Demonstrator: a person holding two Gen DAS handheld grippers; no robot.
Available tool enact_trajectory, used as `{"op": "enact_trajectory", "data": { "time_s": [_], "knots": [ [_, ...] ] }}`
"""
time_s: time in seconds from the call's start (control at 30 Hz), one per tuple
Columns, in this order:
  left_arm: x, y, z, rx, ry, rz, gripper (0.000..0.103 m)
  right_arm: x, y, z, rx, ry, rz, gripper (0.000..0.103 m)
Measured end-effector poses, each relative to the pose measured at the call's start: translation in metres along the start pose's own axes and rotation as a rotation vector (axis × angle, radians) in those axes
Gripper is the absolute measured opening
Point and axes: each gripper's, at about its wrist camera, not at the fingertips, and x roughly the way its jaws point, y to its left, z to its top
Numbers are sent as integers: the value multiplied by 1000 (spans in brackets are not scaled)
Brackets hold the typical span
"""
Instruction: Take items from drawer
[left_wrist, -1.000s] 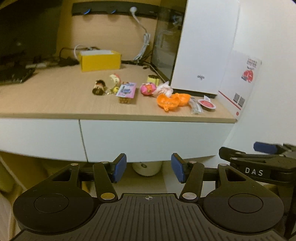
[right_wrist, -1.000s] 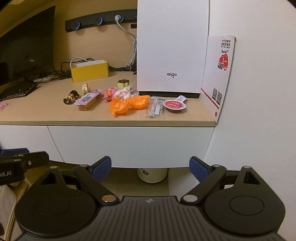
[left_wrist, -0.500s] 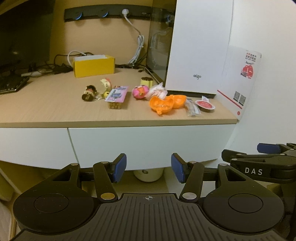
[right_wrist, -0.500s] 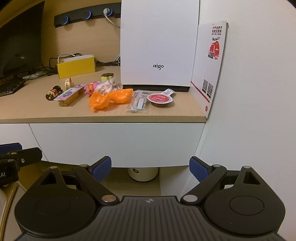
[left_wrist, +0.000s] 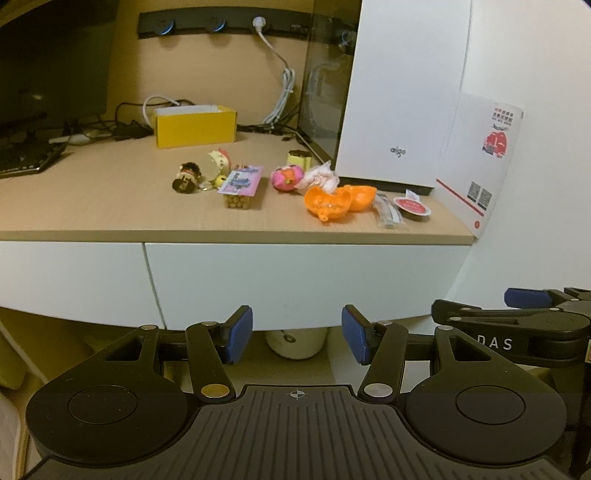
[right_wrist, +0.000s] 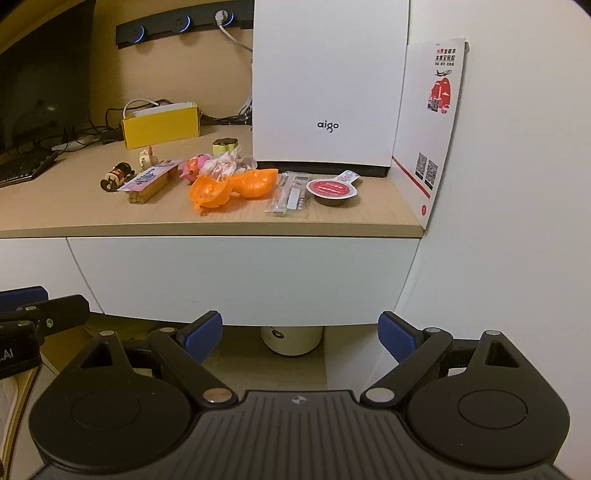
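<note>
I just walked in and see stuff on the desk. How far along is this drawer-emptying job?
Looks done: small items, among them an orange shell and a red-lidded cup, already lie on the desktop; whether they came from the drawer cannot be told. In hand: nothing; the left gripper and right gripper are open and empty. The white drawer front is shut; whether anything is left inside cannot be seen.

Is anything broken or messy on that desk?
The orange ball shell lies split open in two halves near the desk's front edge, among scattered toys. Whether it is broken or just opened, I cannot tell. The drawer below is shut, and nothing looks spilled.
</note>
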Motion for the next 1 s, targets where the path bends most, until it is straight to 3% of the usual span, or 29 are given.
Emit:
{"op": "enact_trajectory", "data": {
  "time_s": [0.33, 0.53, 1.0],
  "knots": [
    [-4, 4, -1, -15, 4, 19, 58, -6, 8, 2, -29, -19, 18, 92],
    [-1, 6, 1, -21, 20, 39, 58, -13, 15, 5, -39, -20, 71, 92],
    [-4, 9, -2, -35, 30, 58, 58, -11, 15, 3, -28, -14, 81, 92]
  ]
}}
